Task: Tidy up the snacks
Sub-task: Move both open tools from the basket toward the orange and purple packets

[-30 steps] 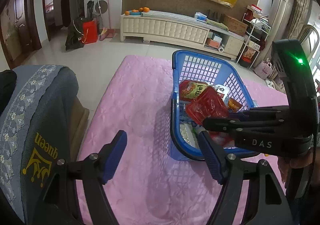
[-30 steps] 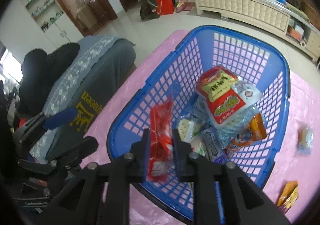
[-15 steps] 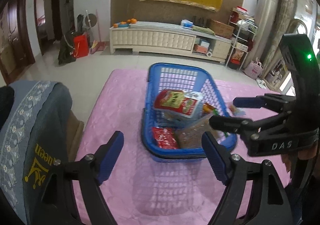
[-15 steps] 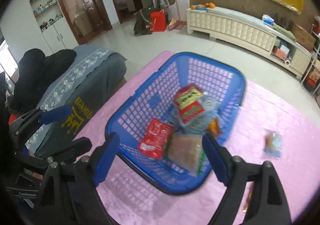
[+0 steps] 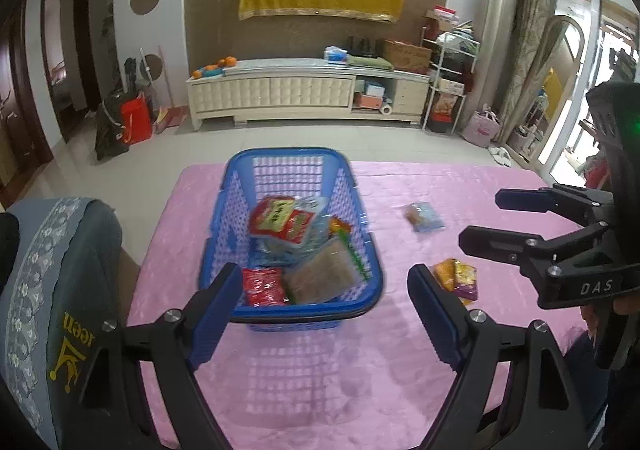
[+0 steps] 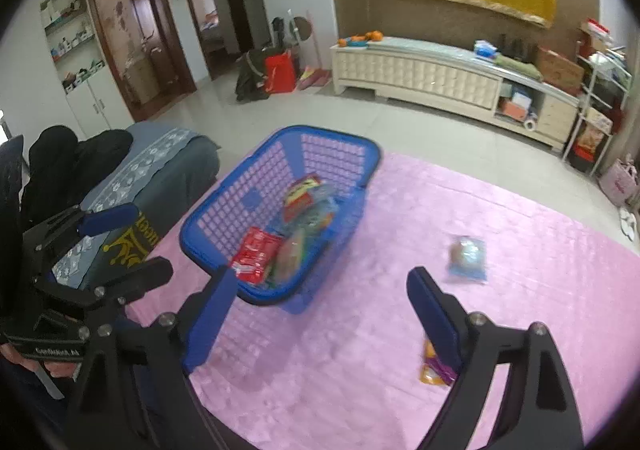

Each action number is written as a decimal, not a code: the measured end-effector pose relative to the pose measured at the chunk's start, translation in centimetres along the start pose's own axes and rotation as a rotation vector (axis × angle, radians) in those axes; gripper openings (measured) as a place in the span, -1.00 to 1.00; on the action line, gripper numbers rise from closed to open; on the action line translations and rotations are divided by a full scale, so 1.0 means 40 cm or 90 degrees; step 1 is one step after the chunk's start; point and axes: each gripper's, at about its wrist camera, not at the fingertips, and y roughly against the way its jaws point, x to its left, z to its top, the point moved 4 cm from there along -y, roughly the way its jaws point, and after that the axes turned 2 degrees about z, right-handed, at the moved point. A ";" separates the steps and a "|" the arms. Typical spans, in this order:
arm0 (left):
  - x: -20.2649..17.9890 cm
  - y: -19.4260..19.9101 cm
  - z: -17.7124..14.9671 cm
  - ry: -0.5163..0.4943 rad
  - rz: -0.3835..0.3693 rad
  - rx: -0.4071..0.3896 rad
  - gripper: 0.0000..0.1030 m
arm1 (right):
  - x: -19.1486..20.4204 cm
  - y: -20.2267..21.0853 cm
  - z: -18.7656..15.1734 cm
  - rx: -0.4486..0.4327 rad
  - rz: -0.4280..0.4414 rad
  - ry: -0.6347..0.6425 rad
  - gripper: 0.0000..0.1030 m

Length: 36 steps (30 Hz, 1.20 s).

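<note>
Two empty grippers, left [image 5: 326, 314] and right [image 6: 320, 314], jaws opening wide, hover over a pink mat [image 5: 320, 378] beside a blue basket [image 5: 292, 316] of snacks (two packets [image 5: 424, 216] lie outside).

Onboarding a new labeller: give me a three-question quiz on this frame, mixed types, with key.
1. True or false: a red packet lies inside the blue basket.
2. How many snack packets lie loose on the pink cloth, outside the basket?
A) none B) two C) five
3. Fill in: both tongs, left and right, hold ____ between their pads.

Key:
1. True; it sits at the basket's near end.
2. B: a light blue packet and an orange and purple packet.
3. Nothing; both are opening, no snack between them.
</note>
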 end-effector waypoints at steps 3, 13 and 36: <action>-0.047 0.001 0.006 -0.010 -0.019 -0.002 0.60 | -0.037 0.036 -0.018 -0.014 -0.016 -0.010 0.87; -0.204 -0.052 -0.008 -0.049 -0.063 0.011 0.60 | -0.174 0.096 -0.101 -0.017 -0.072 -0.054 0.91; -0.344 -0.324 -0.137 -0.034 -0.073 0.169 0.60 | -0.412 -0.063 -0.298 0.128 -0.040 -0.234 0.91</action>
